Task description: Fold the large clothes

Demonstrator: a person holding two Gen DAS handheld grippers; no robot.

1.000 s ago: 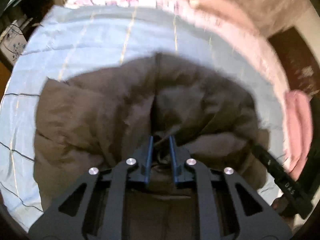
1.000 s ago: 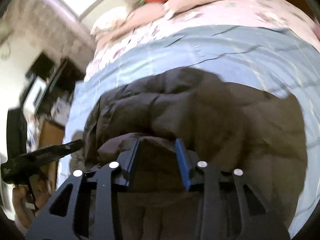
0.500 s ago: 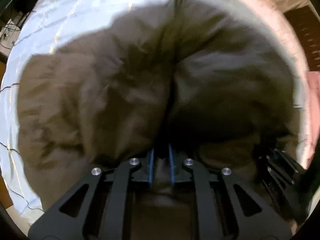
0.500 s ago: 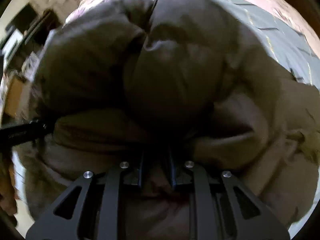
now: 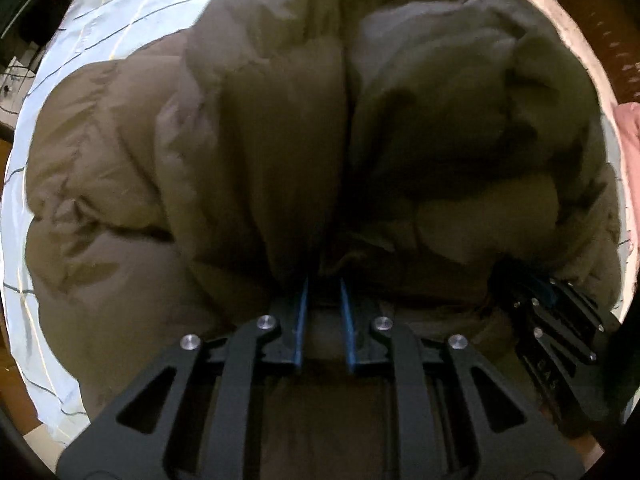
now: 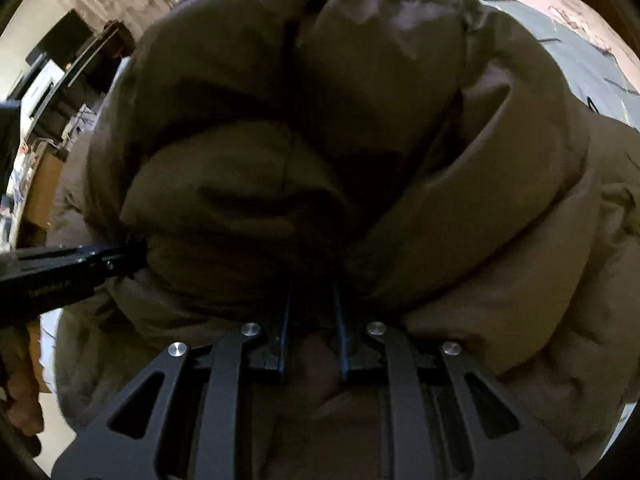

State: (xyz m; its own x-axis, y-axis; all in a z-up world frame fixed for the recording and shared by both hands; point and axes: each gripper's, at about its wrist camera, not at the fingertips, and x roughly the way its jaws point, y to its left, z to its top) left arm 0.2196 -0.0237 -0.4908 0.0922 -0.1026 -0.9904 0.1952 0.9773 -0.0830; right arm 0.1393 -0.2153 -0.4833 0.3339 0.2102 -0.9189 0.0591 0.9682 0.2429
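A puffy olive-brown down jacket [image 5: 256, 152] lies bunched on a light blue checked bed sheet [image 5: 80, 48] and fills both views. My left gripper [image 5: 324, 282] points down into a fold at the near edge. Its blue pads pinch a bit of jacket fabric, and the jaws are easing open slightly. My right gripper [image 6: 312, 294] is narrowed on another fold of the same jacket [image 6: 480, 208], cloth bulging between its fingers. Each gripper shows in the other's view: the right gripper [image 5: 548, 300] at the jacket's right edge, the left gripper [image 6: 120, 256] at its left edge. All fingertips are buried in fabric.
A pink floral bedspread [image 5: 576, 40] borders the sheet on the far and right sides. Dark furniture and a cluttered shelf [image 6: 60, 80] stand beyond the bed's left side in the right wrist view. A hand [image 6: 20, 392] holds the left gripper's handle.
Both grippers have sunk toward the bed with the jacket, which now fills the views. The right jaws narrowed from wide apart onto a fold. The sheet has mostly dropped out of sight.
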